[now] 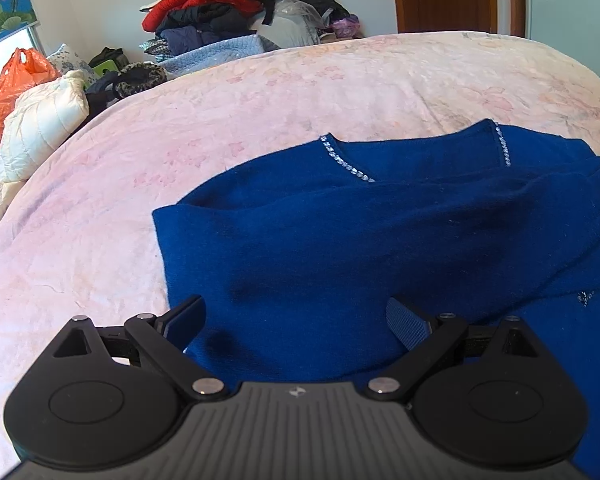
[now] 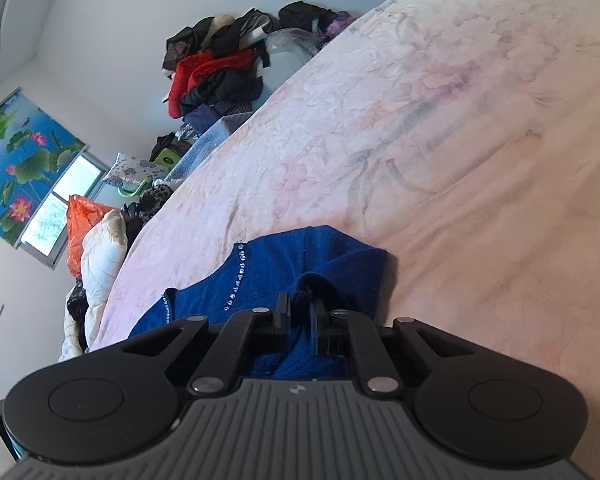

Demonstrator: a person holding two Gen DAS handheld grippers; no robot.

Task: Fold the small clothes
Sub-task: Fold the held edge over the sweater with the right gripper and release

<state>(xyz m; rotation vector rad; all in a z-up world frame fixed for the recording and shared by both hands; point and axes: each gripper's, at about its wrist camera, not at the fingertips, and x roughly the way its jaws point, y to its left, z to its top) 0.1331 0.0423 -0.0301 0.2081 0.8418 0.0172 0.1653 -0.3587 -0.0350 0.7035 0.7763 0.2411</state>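
Right gripper is pinched down tight, its black fingers nearly together with a bunched ridge of fuzzy blue knit clamped between them. That's the blue sweater, soft and napped, with a line of small clear rhinestones running along its neckline just left of the fingers. Ahead and to the right of the gripper, the pale pink floral bedspread stretches away, lightly crinkled.

Left gripper is spread wide, holding nothing, with its ribbed blue pads hovering right over the sweater. The fabric lies rumpled directly ahead, one sleeve or side folded across the body in a long soft ridge. The rhinestone-trimmed V neckline sits further out. Beyond the bed edge, far ahead and left, sit a heap of red and dark clothes, a cream quilted cushion and an orange plastic bag.
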